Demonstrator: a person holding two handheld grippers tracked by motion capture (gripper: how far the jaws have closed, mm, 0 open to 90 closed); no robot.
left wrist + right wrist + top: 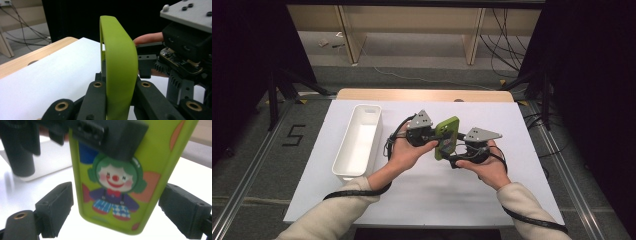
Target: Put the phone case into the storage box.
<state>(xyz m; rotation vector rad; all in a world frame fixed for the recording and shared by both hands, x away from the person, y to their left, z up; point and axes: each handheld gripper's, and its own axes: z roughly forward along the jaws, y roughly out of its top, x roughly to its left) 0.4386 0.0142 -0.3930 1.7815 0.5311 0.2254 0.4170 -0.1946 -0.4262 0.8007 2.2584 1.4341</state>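
So the person is holding a green phone case point(447, 137) up off the white table point(422, 200), right between the two grippers. The left gripper point(120, 87) is doing the actual holding: its jaws are clamping the case edge-on, pinching it through its thickness, and in the left gripper view the rim is curving up out of them. The right gripper point(117, 217) is sitting with its jaws spread wide on either side of the case's lower end, not touching it as far as I can tell. From there you're looking straight at the clown print on the case.

Progress-wise, I'm guessing this is mid-handover: pickup is done, the case is up in the air, and the right side is lining up to take it. Closing those jaws and letting go on the left is what's left. The white bin point(358, 142) is sitting empty-looking just to the left, so maybe that's where the case is heading, but hard to say from this angle.
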